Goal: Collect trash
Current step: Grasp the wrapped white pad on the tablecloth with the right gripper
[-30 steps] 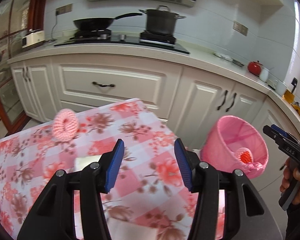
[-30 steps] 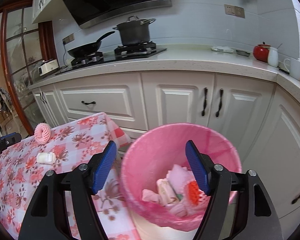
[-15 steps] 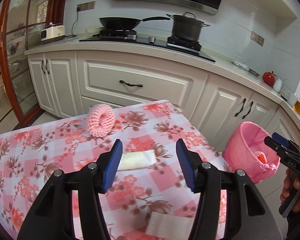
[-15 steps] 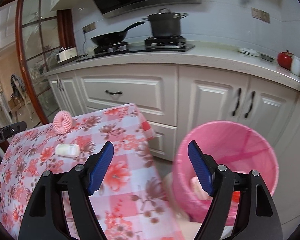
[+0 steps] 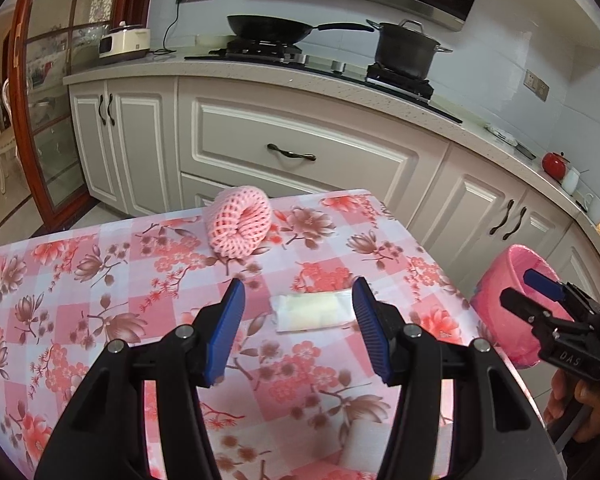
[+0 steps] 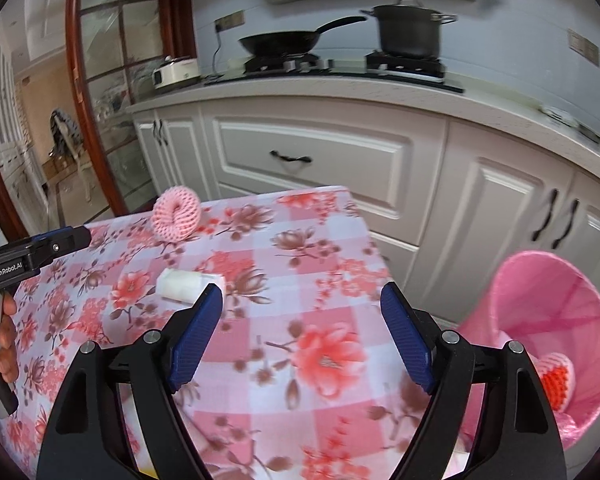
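Note:
A pink foam fruit net [image 5: 238, 227] lies at the far side of the floral-clothed table [image 5: 80, 280]. A white plastic wrapper [image 5: 311, 312] lies mid-table, just beyond and between my open left gripper's [image 5: 296, 330] fingers. Another white wrapper [image 5: 364, 446] lies near the front, below the right finger. In the right wrist view my open, empty right gripper [image 6: 302, 334] hovers over the table's right part; the wrapper [image 6: 184, 285] and net [image 6: 175, 218] lie to its left. The pink-lined trash bin [image 6: 556, 320] stands on the floor at right, holding trash.
White kitchen cabinets [image 5: 300, 152] and a counter with a wok [image 5: 270, 26], a pot [image 5: 406, 50] and a cooker [image 5: 124, 42] run behind the table. A glass door with a wooden frame [image 5: 24, 80] stands left. The bin [image 5: 512, 300] sits by the table's right edge.
Both grippers swung left, away from the bin and back over the table. The white wrapper now sits between the left gripper's fingers in view. Both stayed open.

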